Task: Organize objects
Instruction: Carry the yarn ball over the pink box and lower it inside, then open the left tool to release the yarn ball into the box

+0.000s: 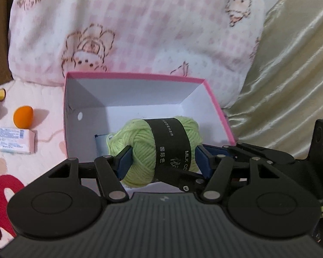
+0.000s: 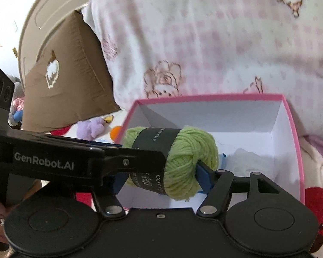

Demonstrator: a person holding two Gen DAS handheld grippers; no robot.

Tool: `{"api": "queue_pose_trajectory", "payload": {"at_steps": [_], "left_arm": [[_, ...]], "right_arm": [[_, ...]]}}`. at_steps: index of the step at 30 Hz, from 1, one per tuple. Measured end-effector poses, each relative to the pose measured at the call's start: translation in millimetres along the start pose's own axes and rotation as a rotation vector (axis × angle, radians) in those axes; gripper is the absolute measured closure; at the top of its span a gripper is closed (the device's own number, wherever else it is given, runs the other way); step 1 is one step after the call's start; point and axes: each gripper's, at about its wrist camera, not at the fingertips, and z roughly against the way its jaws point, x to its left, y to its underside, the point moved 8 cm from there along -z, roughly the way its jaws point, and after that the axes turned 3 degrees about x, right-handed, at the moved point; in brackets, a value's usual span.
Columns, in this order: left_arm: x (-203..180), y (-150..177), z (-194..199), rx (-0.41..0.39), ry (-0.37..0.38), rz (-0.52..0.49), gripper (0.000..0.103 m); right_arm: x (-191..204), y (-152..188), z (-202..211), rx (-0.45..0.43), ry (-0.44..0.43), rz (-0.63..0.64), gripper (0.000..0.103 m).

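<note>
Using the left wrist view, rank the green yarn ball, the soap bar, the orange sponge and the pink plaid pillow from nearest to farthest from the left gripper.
1. green yarn ball: between the left gripper fingers, over the pink box.
2. soap bar: left, on the bedding.
3. orange sponge: just beyond the soap.
4. pink plaid pillow: behind the box.

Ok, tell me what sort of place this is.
Probably a bedroom, on a bed: a big pink checked cartoon-print pillow, soft printed bedding under the pink box, and a purple plush toy beside it.
</note>
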Motion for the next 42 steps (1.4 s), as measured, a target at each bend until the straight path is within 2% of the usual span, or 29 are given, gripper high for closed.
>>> {"api": "queue_pose_trajectory", "payload": {"at_steps": [5,11,17,31,36,39,42], "left_arm": [[7.0,3.4,-18.2,0.027,-0.019,0.032,0.043],[13.5,11.4,-32.8,0.07,-0.06,0.049,0.044],[19.3,21.1,-50.2,0.124,-0.098,0.08,0.046],[27.5,34.2,-64.5,0.105,-0.119,0.102,0.047],[32.5,36.0,-69.5,0.157,-0.086,0.13,0.048],[29.5,32.8,-59.2,0.133,-0.087,0.09,0.048],[24.4,29.7,-46.7,0.109,-0.104,0.044,0.048]], "right_arm": [[-11.4,5.5,-17.1,0.044,0.008,-0.022,0.036],[-21.6,15.7,-24.5,0.094,-0.033,-0.092,0.036],[-28.4,27.4,-41.3,0.133,-0.001,-0.108,0.036],[-38.6,42.3,-56.0,0.163,0.028,-0.13,0.035],[-38.0,43.7,-58.7,0.193,0.073,-0.065,0.034],[-31.1,40.5,-43.8,0.172,0.126,0.053,0.033],[-30.0,37.6,-29.3,0.158,0.105,0.052,0.032]]}}
